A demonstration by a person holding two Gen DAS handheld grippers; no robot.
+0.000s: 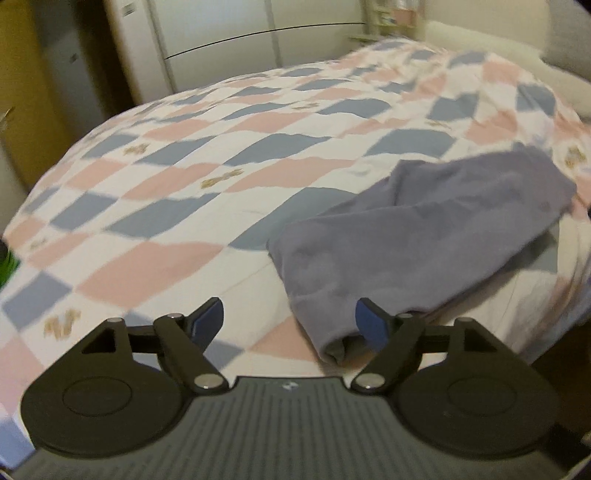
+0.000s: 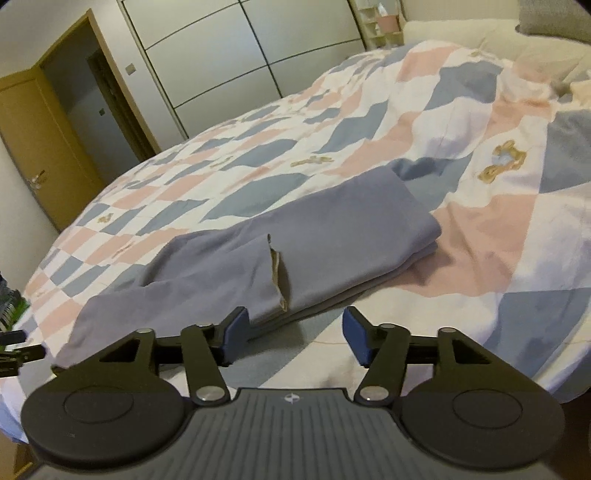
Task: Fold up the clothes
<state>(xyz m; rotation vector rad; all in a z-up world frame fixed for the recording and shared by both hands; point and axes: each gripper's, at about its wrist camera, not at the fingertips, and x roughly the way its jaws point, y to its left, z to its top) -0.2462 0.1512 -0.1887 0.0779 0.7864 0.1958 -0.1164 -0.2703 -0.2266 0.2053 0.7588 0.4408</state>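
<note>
A blue-grey garment (image 1: 417,240) lies partly folded on the checkered bedspread (image 1: 184,177). In the right wrist view the garment (image 2: 280,236) stretches across the bed, with a sleeve cuff showing a tan lining at its near edge. My left gripper (image 1: 290,321) is open and empty, just above the bed, with the garment's near end by its right finger. My right gripper (image 2: 293,332) is open and empty, just in front of the garment's near edge. The left gripper's tip shows at the far left of the right wrist view (image 2: 14,350).
The bed has a pink, blue and white bedspread (image 2: 480,229) with bear prints. White wardrobe doors (image 2: 240,48) stand behind the bed. A wooden door (image 2: 40,147) is at the left. A pale headboard (image 2: 461,33) is at the far right.
</note>
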